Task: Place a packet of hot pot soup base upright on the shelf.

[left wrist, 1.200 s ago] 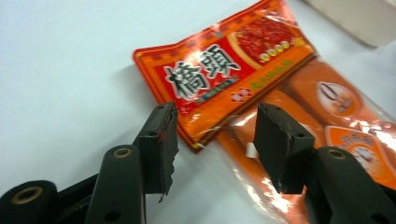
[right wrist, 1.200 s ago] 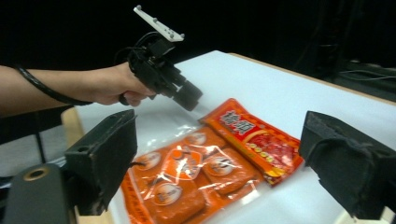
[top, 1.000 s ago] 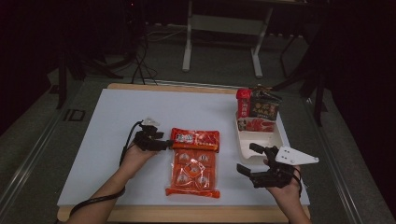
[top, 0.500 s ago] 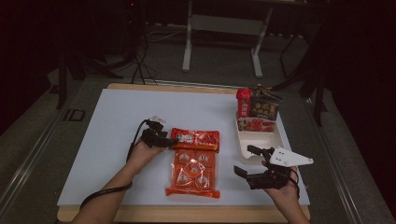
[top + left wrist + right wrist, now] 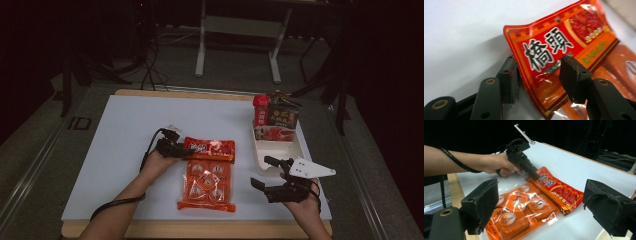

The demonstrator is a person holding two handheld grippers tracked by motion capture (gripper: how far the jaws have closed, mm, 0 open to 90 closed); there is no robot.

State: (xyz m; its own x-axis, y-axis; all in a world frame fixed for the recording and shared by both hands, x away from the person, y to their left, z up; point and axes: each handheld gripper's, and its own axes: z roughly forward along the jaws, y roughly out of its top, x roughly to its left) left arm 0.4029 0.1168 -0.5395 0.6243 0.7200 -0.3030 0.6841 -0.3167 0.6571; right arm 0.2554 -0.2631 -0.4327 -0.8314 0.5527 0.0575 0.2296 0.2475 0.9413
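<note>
A red snack packet (image 5: 212,148) with Chinese characters lies across the top of an orange multi-pack pouch (image 5: 207,186) on the white table. My left gripper (image 5: 184,150) is at the red packet's left end. In the left gripper view the red packet (image 5: 564,45) has its curled end between the spread jaws of the left gripper (image 5: 541,77), which stands open. My right gripper (image 5: 270,175) hovers open to the right of the orange pouch, with nothing in it. In the right gripper view the orange pouch (image 5: 521,212) and the red packet (image 5: 561,192) lie ahead of the right gripper (image 5: 544,202).
A white tray (image 5: 295,150) stands at the right, with several snack packets (image 5: 276,117) upright at its far end. The white table top (image 5: 110,150) ends in a wooden edge (image 5: 200,230) at the front. Black cables trail from the left gripper.
My left gripper has moved right until its jaws straddle the red packet's left end. The right gripper has drifted slightly left and stays open.
</note>
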